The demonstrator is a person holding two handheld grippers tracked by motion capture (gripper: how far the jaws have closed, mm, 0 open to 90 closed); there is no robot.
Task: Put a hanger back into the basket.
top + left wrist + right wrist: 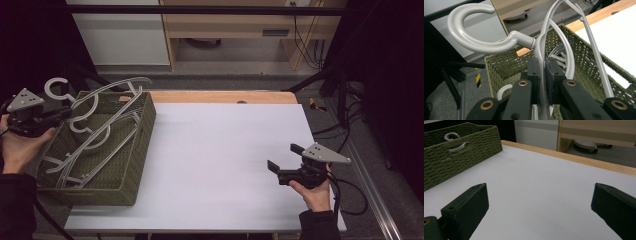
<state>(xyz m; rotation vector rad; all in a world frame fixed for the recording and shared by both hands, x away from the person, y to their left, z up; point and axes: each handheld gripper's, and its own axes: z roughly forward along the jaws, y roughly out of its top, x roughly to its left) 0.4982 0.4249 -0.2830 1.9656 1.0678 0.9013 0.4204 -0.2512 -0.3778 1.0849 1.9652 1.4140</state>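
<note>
Wide white counter (220, 160) lies bare from center out to three o'clock, easy passage there. At nine o'clock the green woven basket (135, 150) blocks, grey hangers (100, 135) jutting above its rim.

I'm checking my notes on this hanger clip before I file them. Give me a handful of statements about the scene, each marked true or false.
1. The left hand-held gripper is shut on a silver hanger just below its hook. True.
2. The right hand-held gripper holds a hanger too. False: its jaws stand wide apart over the white table with nothing between them.
3. The green woven basket sits at the left end of the table. True.
4. The basket holds a single hanger. False: several silver hangers lie in it.
5. The right hand-held gripper is inside the basket. False: it is at the table's right side, well away from the basket.
</note>
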